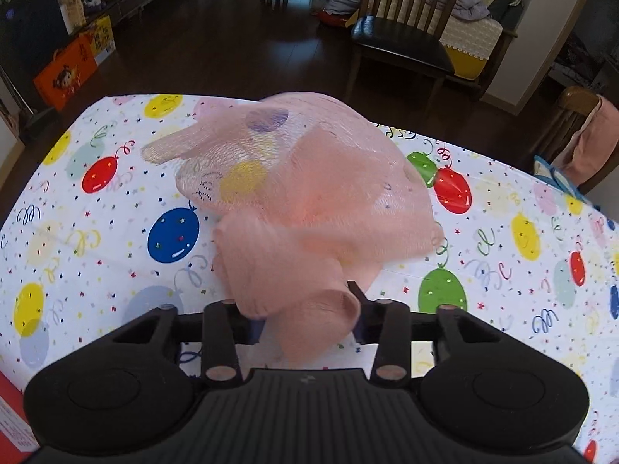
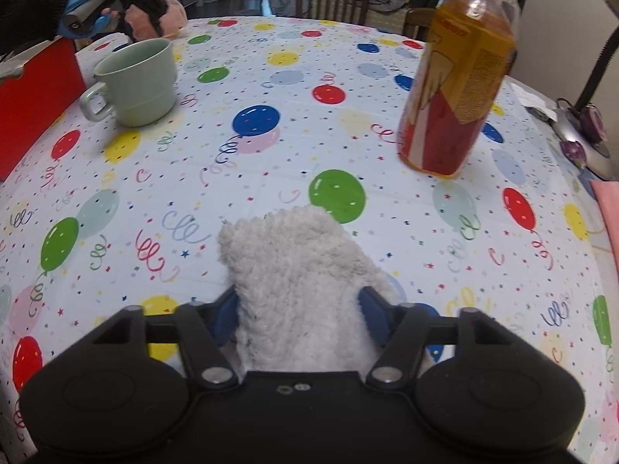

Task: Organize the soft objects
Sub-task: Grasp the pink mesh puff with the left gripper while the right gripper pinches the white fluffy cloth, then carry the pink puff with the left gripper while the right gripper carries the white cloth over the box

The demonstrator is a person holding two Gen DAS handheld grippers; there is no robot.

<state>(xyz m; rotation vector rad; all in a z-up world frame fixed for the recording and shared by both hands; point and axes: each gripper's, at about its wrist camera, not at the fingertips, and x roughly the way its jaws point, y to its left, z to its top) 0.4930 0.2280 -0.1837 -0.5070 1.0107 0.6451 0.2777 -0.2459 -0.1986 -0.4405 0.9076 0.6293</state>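
A pink mesh bath puff (image 1: 309,201), loose and unrolled, hangs from my left gripper (image 1: 309,309), which is shut on its bunched end above the balloon-print tablecloth (image 1: 96,251). Its far part billows over the cloth. My right gripper (image 2: 298,317) is shut on a fluffy white cloth (image 2: 294,263) that sticks forward between the blue pads (image 2: 373,309), low over the table. In the right wrist view, the left gripper (image 2: 135,4) with the pink puff (image 2: 170,11) shows at the far left, held by a blue-gloved hand.
A pale green mug (image 2: 135,81) stands at the left of the table beside a red box (image 2: 35,104). A tall orange and red bottle (image 2: 460,77) stands at the right. A lamp base (image 2: 584,143) sits at the right edge. Wooden chairs (image 1: 406,34) stand beyond the table.
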